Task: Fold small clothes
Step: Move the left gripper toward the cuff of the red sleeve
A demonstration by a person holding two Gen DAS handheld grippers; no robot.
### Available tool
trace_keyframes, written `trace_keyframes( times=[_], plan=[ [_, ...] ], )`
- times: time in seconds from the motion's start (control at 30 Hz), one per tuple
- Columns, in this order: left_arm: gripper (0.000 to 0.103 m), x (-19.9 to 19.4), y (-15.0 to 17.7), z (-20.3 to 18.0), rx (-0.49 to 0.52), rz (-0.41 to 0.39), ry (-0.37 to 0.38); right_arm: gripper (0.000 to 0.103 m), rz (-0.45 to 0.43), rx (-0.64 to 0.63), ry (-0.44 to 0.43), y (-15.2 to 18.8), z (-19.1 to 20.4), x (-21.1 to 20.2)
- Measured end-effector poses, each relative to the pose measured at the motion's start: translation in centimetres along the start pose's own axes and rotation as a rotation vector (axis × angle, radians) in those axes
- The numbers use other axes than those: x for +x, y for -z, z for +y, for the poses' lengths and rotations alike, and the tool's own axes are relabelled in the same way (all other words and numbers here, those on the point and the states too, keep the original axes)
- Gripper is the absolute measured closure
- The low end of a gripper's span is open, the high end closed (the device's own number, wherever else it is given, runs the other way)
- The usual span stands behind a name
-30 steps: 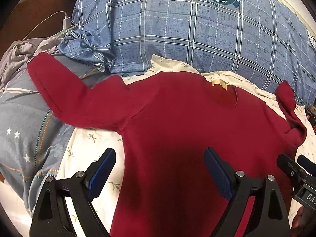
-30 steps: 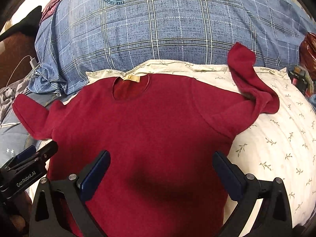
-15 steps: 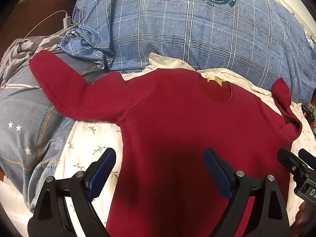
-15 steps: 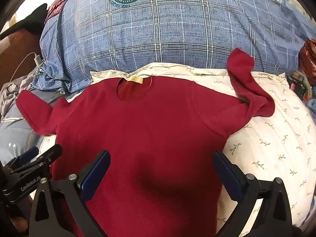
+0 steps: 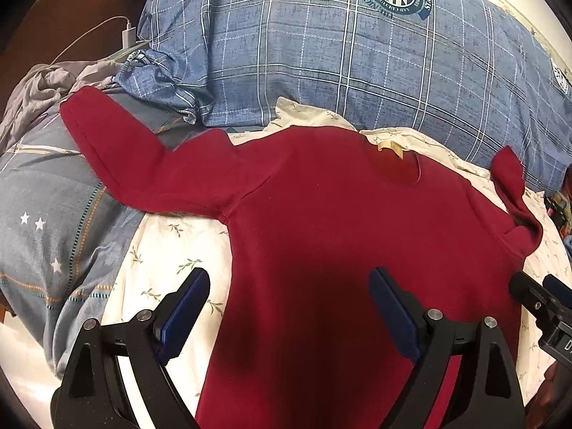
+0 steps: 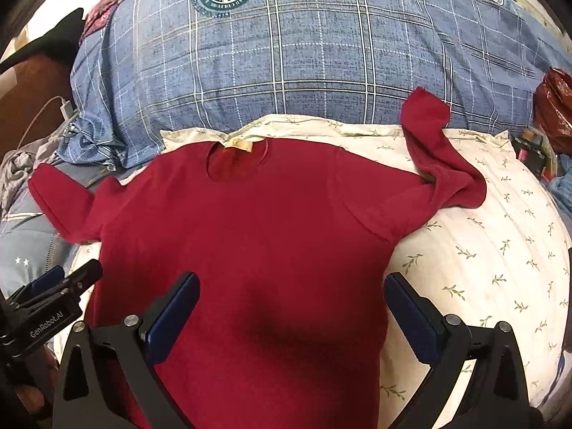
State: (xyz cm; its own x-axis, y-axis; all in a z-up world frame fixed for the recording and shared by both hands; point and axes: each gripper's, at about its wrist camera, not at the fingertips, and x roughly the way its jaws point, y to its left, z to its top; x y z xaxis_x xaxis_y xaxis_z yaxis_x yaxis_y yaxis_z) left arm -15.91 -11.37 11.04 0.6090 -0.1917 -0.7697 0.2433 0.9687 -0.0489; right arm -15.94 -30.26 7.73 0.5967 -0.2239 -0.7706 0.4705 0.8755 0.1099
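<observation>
Sweater (image 5: pixel 339 232) lay flat on the bed, collar pointing away.
Left gripper (image 5: pixel 289 307) and right gripper (image 6: pixel 291 304) hovered open near its hem, holding nothing.

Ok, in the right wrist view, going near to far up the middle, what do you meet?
Open right tool → dark red long-sleeved top → cream leaf-print sheet → blue plaid duvet.

One red sweater (image 5: pixel 357 236), two sleeves spread. Two grippers, left (image 5: pixel 289 307) and right (image 6: pixel 291 307), over the sweater's lower part. Beyond the sweater's collar, one blue plaid duvet (image 6: pixel 304 71); beneath, one floral sheet (image 6: pixel 482 261).
</observation>
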Motion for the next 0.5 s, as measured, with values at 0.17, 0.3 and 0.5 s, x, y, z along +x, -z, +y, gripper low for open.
trace_keyframes(
  times=[0.17,0.3,0.5],
  plan=[
    [0.012,-1.1,0.4,0.0,0.013,-0.019,-0.002,0.0,-0.038,0.011,-0.002,0.2,0.3,-1.3],
    [0.012,-2.3,0.7,0.4,0.006,-0.039,0.005,0.0,-0.069,0.025,0.002,0.3,0.3,-2.3],
    [0.012,-3.1,0.9,1.2,0.006,-0.054,-0.009,0.0,-0.078,0.046,-0.039,0.2,0.6,-2.6]
  ],
)
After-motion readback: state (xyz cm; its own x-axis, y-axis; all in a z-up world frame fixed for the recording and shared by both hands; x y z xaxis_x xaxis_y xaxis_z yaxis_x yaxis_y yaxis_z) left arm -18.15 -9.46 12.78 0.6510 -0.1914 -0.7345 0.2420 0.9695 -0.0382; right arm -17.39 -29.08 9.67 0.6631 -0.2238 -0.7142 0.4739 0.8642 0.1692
